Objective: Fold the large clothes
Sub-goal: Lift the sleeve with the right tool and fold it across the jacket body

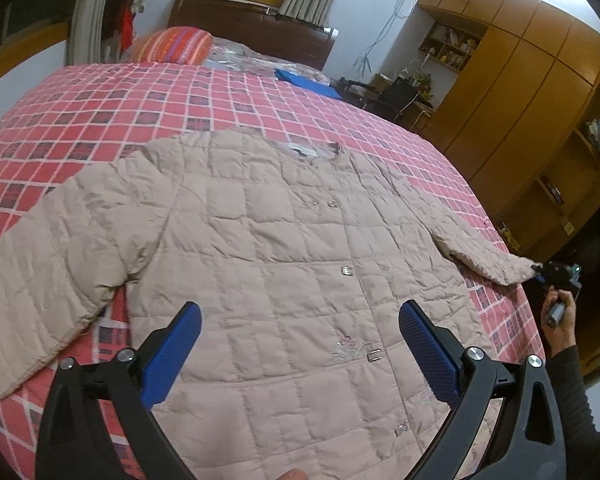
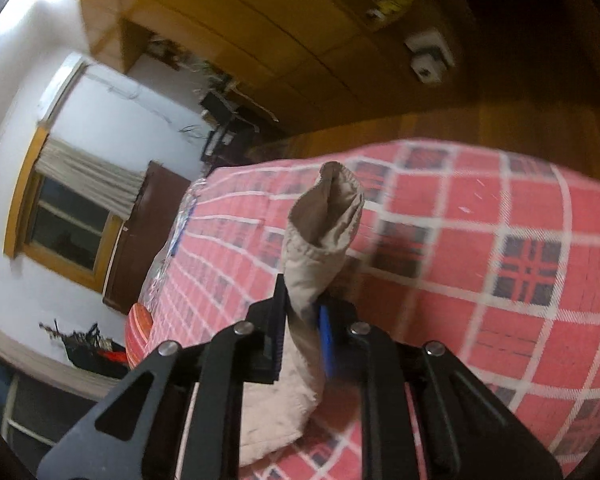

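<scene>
I see the big beige coat [image 1: 284, 248] lying flat and face up on the bed [image 1: 100, 100], collar at 12 o'clock, with lots of bare red checked cover all around it. My left gripper [image 1: 300, 344] hangs over the bottom of the coat with its blue jaws wide apart, holding nothing. At 3 o'clock, by the bed's edge, my right gripper [image 2: 304, 320] has its jaws pinched tight on the sleeve cuff [image 2: 324, 216], which sticks up past them. A hand [image 1: 558, 316] holds that tool. A wooden wardrobe [image 1: 520, 80] stands close to that side. The other sleeve runs out of view at 8 o'clock. The right view is blurry.
</scene>
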Motion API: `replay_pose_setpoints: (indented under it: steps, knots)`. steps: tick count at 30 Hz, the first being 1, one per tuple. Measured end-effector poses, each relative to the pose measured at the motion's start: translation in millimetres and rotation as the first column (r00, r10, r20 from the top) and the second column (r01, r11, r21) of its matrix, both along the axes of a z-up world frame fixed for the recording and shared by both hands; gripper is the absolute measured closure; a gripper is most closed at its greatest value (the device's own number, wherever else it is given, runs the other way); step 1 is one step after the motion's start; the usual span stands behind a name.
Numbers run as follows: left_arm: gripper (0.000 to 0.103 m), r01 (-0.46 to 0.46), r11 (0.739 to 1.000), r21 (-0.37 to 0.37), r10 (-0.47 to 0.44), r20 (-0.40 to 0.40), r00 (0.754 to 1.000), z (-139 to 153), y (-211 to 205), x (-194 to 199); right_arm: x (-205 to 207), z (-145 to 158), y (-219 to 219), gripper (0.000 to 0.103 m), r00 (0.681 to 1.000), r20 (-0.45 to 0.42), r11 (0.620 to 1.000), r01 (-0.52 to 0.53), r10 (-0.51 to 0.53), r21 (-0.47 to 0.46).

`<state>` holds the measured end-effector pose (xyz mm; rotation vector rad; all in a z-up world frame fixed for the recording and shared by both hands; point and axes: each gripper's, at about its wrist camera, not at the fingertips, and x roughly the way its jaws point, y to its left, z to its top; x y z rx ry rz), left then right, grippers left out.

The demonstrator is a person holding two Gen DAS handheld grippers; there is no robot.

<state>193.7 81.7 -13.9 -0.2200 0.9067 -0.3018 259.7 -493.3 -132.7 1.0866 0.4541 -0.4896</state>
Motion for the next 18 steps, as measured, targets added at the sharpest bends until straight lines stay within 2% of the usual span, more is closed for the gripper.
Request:
replay_pose_setpoints:
  steps: [6,10,14,18]
  knots:
    - [0.004,-0.020,1.000,-0.024,0.019,-0.013,1.000,4.1,16.1,-0.4,20.5,59.5,32.2,0.089,0.996,0.033,0.987,-0.079,0.084,-0.138]
    - [0.004,-0.032,0.998,-0.058,0.031,-0.022,0.999,5.3,28.7,-1.9,27.5,90.1,57.8,0.089,0.987,0.069,0.973,-0.127,0.143,-0.195]
    - [0.004,-0.032,0.997,-0.072,0.031,-0.008,0.999,10.6,33.8,-4.2,42.5,122.1,93.7,0.089,0.969,0.105,0.949,-0.190,0.222,-0.252]
    - [0.004,-0.032,0.996,-0.087,0.032,-0.001,0.999,15.1,37.0,-3.8,52.0,139.9,133.4,0.089,0.944,0.119,0.916,-0.260,0.307,-0.305]
